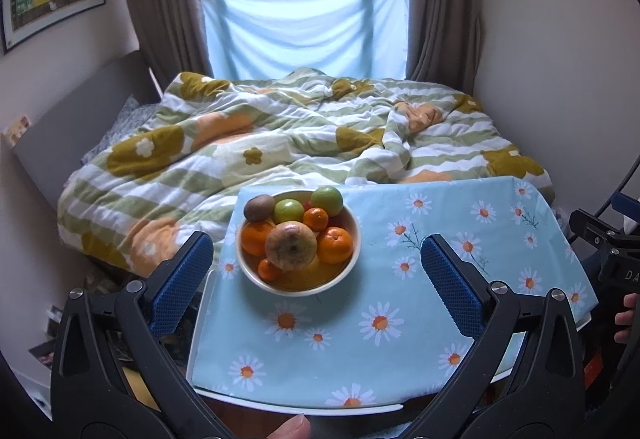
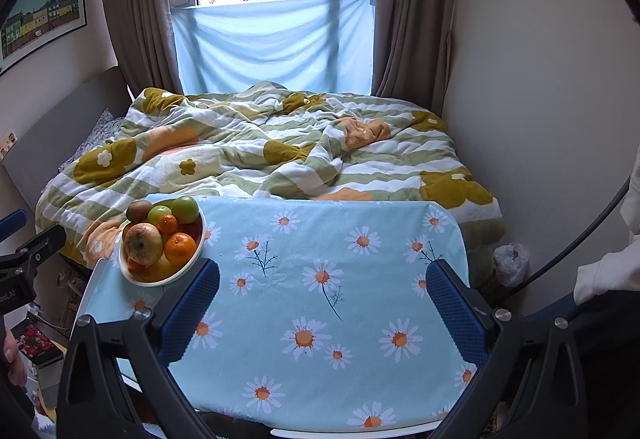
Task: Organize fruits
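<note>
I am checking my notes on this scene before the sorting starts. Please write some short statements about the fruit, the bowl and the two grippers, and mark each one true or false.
1. All the fruit lies in the bowl. True.
2. The left gripper holds an orange. False: it is open and holds nothing.
3. A kiwi sits at the bowl's far left edge. True.
4. The bowl stands on the bed. False: it stands on the daisy-print tablecloth.
5. The right gripper is open above the tablecloth. True.
6. The bowl holds only oranges. False: it also holds green apples.
</note>
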The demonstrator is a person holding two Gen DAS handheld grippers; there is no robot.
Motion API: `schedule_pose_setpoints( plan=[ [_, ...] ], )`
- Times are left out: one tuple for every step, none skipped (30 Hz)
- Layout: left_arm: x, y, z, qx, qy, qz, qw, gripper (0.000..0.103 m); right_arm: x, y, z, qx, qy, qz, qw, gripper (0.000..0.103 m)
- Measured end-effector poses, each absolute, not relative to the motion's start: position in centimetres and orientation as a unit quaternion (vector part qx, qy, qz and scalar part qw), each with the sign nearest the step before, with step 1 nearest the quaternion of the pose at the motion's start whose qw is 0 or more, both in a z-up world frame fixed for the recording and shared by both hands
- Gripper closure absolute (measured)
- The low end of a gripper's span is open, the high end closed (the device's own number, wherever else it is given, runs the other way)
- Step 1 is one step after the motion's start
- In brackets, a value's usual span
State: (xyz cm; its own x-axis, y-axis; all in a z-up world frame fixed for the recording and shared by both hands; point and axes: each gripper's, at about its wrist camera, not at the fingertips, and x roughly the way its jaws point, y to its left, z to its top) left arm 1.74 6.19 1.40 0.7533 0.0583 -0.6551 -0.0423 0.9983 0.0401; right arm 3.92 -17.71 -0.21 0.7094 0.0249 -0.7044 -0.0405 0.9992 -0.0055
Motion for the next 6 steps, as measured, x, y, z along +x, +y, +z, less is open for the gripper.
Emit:
schedule_pose_setpoints(
  plan=[
    [1.73, 6.16, 1.43, 0.013, 0.349, 0.028, 0.937, 0.000, 3.93, -17.74, -0.21, -0.011, 0.380, 0.017, 0.925, 0.000],
    [1.66, 6.21, 1.48, 0.013, 0.348, 0.028, 0.937, 0.000, 3.90, -17.69, -0.23, -0.010, 0.381, 0.018, 0.924, 0.000],
    [1.60, 6.19, 1.49, 0.013, 0.347, 0.028, 0.938, 0.000, 3.91, -17.72, -0.23, -0.010, 0.381, 0.018, 0.924, 0.000],
    [1.55, 6.23, 1.51, 0.013, 0.346, 0.028, 0.938, 0.000, 3.92, -17.75, -0.22, -0.010, 0.381, 0.018, 0.925, 0.000],
    [1.50, 6.24, 1.52, 0.012, 0.345, 0.028, 0.938, 0.000, 3.88, -17.68, -0.23, -0.010, 0.380, 0.018, 0.925, 0.000],
    [1.51, 6.23, 1.51, 0.013, 0.345, 0.028, 0.938, 0.000, 3.90, -17.70, -0.23, -0.011, 0.380, 0.018, 0.925, 0.000]
  ],
)
